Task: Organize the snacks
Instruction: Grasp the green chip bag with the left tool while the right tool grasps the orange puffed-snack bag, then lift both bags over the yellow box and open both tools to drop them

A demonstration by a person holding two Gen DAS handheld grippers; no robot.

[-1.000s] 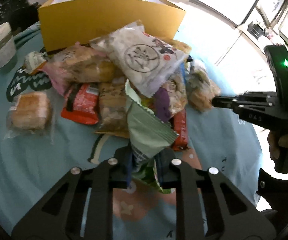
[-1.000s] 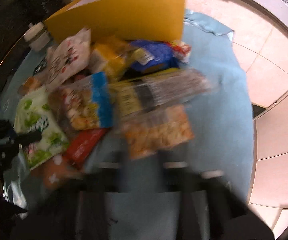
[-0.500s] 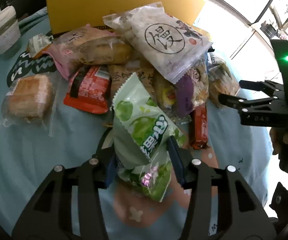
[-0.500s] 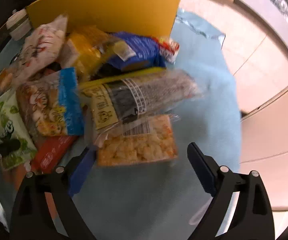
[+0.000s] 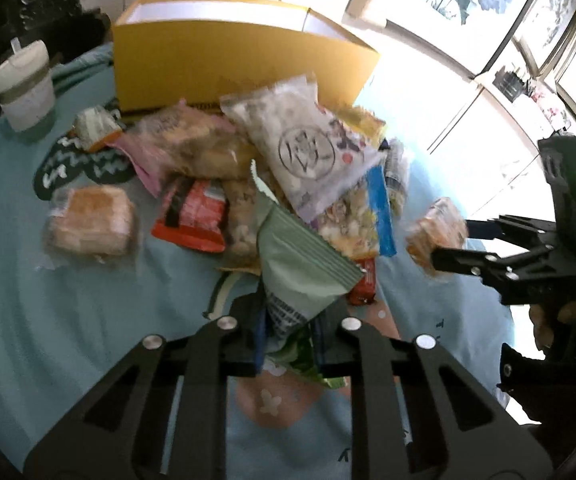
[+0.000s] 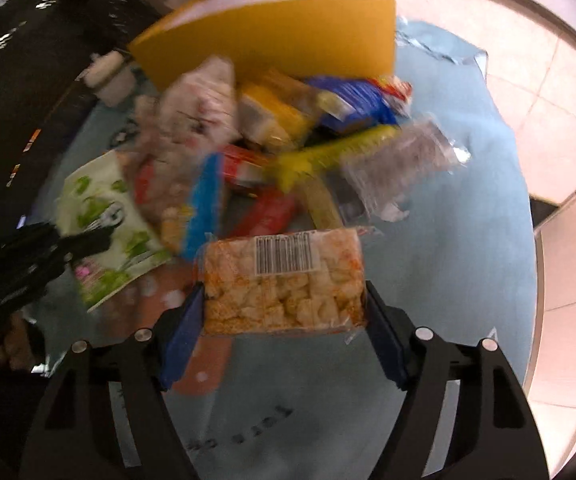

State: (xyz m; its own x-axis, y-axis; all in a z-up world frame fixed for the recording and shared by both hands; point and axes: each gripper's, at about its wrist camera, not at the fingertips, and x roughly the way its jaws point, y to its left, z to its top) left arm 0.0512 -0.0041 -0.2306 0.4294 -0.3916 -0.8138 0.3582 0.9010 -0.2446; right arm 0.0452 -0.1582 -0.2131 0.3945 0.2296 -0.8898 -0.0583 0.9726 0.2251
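Pinching a green snack bag point(image 5: 304, 276) near its lower end, the left gripper point(image 5: 290, 344) is shown with its jaws just drawn in on the bag, which is held raised before the snack pile point(image 5: 288, 176) on the blue tablecloth point(image 5: 67, 312). A clear pack of orange puffed squares point(image 6: 283, 286) is clamped between the blue pads point(image 6: 181, 332) of the right gripper point(image 6: 283, 328), whose jaws have just been narrowing onto it. A yellow box point(image 5: 239, 64) is seen behind the pile, and a lidded cup point(image 5: 25, 84) stands to its left.
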